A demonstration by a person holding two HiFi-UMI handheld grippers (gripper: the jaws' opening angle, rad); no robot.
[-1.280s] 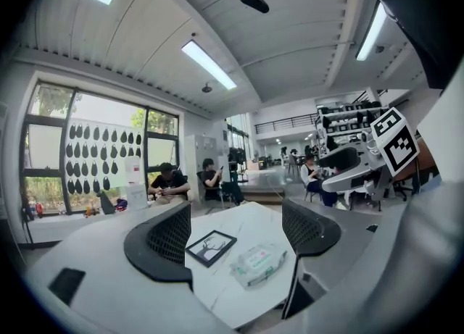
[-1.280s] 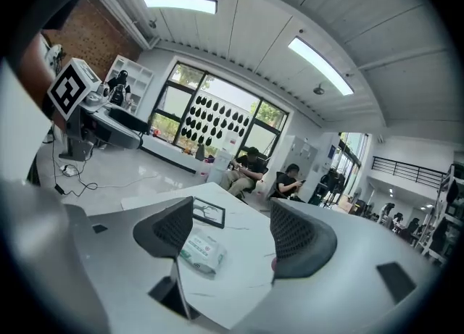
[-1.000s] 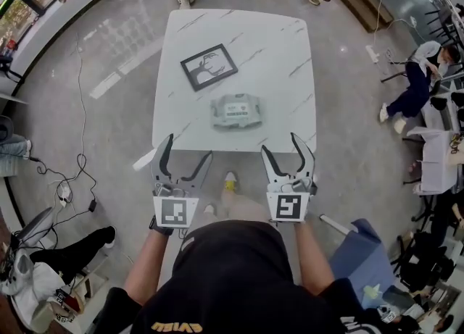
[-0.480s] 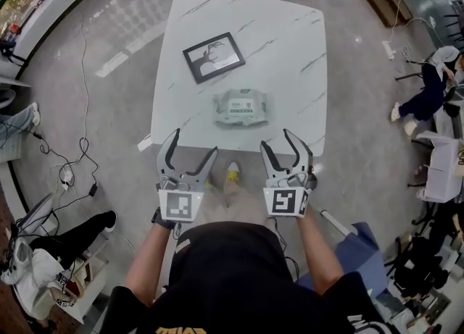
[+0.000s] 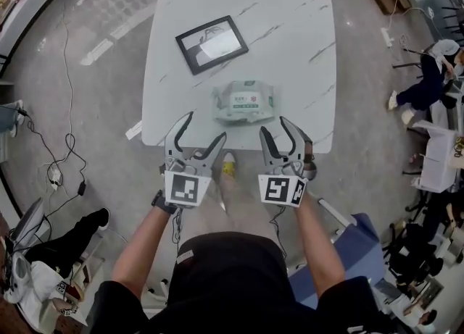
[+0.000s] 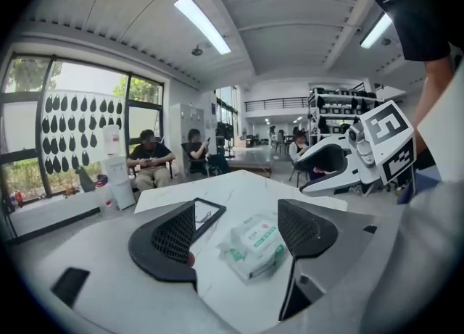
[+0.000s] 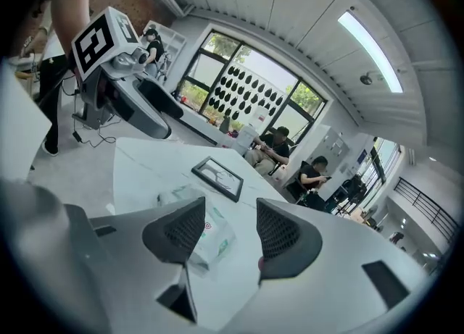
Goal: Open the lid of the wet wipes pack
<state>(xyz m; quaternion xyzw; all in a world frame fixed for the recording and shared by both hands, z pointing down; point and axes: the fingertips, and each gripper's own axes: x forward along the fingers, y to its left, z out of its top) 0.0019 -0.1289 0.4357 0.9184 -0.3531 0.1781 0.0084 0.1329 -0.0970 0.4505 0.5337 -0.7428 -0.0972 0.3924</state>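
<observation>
The wet wipes pack [image 5: 244,101], pale with green print and a closed flap on top, lies flat near the front of the white marble table [image 5: 290,43]. In the left gripper view the pack [image 6: 254,244] shows on the table beyond the jaws. My left gripper [image 5: 203,128] hovers at the table's front edge, left of the pack, jaws wide and closing slightly, nothing between them. My right gripper [image 5: 277,130] hangs at the front edge, right of the pack, jaws closing around empty air. In the right gripper view the pack [image 7: 205,235] lies partly behind the left jaw.
A black picture frame [image 5: 212,43] lies flat on the table behind the pack. Cables [image 5: 61,144] trail over the grey floor at left. Seated people [image 6: 151,157] are by the windows, and a blue chair [image 5: 359,253] stands at the lower right.
Both grippers have moved forward and down toward the table's front edge, nearer the pack. The right jaws have narrowed; the left jaws have narrowed a little.
</observation>
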